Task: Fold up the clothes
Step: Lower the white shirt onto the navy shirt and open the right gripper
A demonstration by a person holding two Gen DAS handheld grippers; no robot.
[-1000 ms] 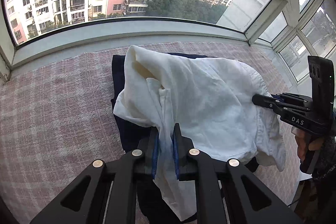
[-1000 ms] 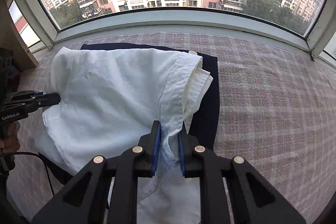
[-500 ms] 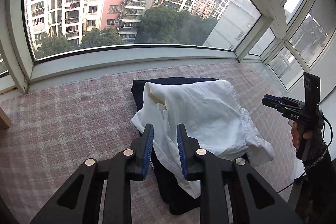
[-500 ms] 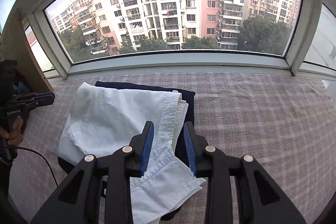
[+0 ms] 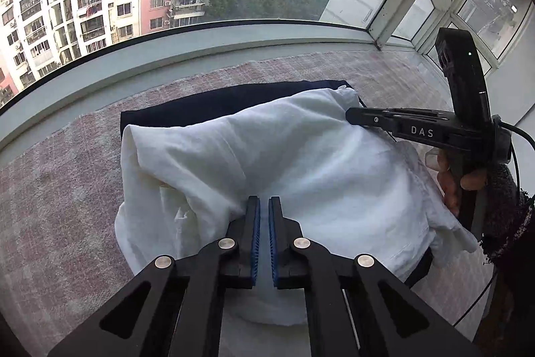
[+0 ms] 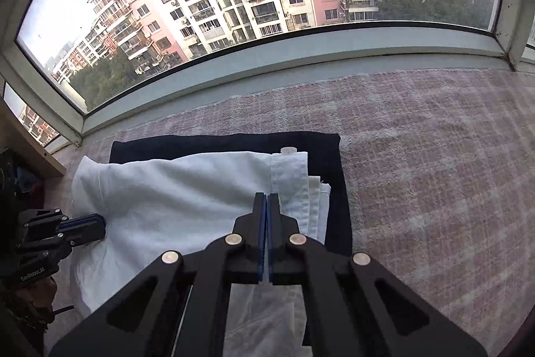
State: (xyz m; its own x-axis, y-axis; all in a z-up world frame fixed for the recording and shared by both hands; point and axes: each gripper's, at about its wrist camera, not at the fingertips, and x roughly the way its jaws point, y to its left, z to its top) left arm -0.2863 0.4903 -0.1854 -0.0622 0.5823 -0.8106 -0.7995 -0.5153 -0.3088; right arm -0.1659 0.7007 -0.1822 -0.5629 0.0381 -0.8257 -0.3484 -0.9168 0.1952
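While the white shirt [image 5: 301,163] lies bunched atop a folded navy garment [image 6: 327,149], both grippers grasp it: left gripper [image 5: 263,206] pinching cloth between nearly-pressed jaws, right gripper [image 6: 266,203] clamped on the buttoned edge. Judged step: a fold in hand. Next move requires coordinated, level carriage. Beyond the jaws, checked matting [image 6: 434,156] and window frame [image 5: 200,46]; nothing obstructs.

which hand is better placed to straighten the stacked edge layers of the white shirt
Probably right: the right tool rests shut beside those layers on the white shirt; the left tool pinches the opposite side.
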